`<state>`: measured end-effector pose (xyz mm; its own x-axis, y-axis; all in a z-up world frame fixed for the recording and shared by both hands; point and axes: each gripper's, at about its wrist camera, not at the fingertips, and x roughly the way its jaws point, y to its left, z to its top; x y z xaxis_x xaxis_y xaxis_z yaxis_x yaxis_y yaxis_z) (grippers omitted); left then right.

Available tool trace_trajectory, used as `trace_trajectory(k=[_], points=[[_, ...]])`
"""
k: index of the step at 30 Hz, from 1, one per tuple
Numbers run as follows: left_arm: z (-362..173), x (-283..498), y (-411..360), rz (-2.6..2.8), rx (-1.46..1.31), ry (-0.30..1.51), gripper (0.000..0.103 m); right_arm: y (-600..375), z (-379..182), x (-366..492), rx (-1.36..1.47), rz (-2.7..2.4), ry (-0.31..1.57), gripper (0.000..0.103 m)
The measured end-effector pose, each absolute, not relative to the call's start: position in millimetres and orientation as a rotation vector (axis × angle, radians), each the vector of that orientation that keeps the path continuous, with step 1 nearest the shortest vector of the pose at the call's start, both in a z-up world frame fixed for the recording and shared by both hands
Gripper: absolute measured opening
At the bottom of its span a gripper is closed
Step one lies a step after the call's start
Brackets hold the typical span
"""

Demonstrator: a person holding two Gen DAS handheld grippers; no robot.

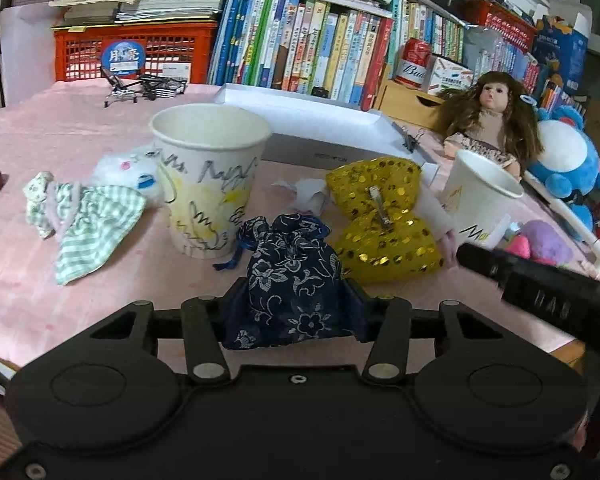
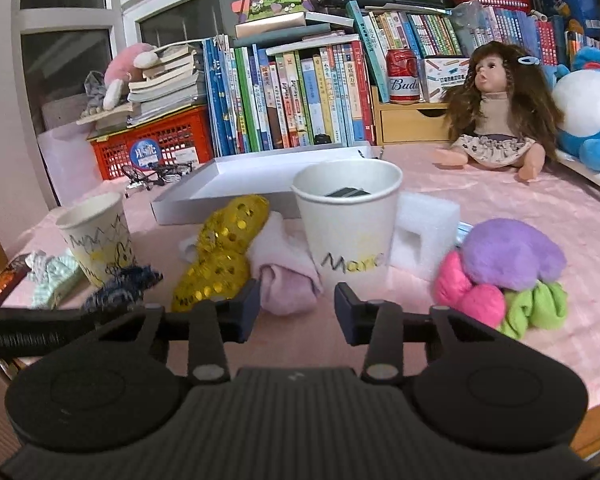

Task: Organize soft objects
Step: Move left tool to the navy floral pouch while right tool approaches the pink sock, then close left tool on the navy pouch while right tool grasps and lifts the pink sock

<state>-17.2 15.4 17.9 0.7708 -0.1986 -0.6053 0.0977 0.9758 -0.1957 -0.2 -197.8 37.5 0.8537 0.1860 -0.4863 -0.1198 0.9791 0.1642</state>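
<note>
My left gripper [image 1: 294, 300] is shut on a navy floral pouch [image 1: 292, 276], held just in front of a scribbled paper cup [image 1: 208, 184]. A gold sequin bow [image 1: 380, 220] lies to the pouch's right. A green checked cloth doll [image 1: 80, 220] lies to the left. My right gripper [image 2: 296, 312] is open and empty, in front of a second paper cup [image 2: 348, 220] with something dark inside. A pink sock [image 2: 284, 276] and the gold bow [image 2: 224, 248] lie left of that cup. A purple, pink and green plush [image 2: 508, 272] lies to its right.
A white shallow box [image 2: 240, 188] sits behind the cups. A white foam block [image 2: 428, 228] stands right of the second cup. A long-haired doll [image 2: 496, 120], a blue plush [image 2: 588, 108], a red can [image 2: 402, 76] and rows of books stand at the back.
</note>
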Motion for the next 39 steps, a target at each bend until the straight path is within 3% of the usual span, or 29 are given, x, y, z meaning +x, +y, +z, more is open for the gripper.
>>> trace_trajectory(k=[8,11,16,17,18,19,24,36,38,39], points=[[15,-18,13,-0.159,-0.129,0.665,0.049,-187,34,18,0.103,0.144,0.549,0.039],[16,-17,12,-0.158,-0.138,0.666,0.052,-185,32,21,0.09,0.152,0.551,0.044],[15,-16,12,-0.158,-0.141,0.666,0.054,-177,31,26,0.057,0.166,0.549,0.044],[15,-16,12,-0.159,-0.141,0.666,0.054,-176,30,28,0.057,0.17,0.559,0.036],[15,-16,12,-0.158,-0.143,0.667,0.054,-177,30,30,0.061,0.174,0.567,0.019],[15,-16,12,-0.158,-0.143,0.668,0.054,-177,30,30,0.069,0.178,0.571,0.013],[17,-14,12,-0.164,-0.15,0.67,0.053,-176,34,21,0.052,0.18,0.565,0.01],[17,-15,13,-0.158,-0.145,0.662,0.057,-209,46,-26,0.033,0.135,0.593,0.011],[17,-16,12,-0.146,-0.14,0.652,0.066,-212,47,-32,0.03,0.138,0.587,0.02],[17,-17,11,-0.138,-0.134,0.648,0.072,-213,47,-35,0.03,0.135,0.572,0.035]])
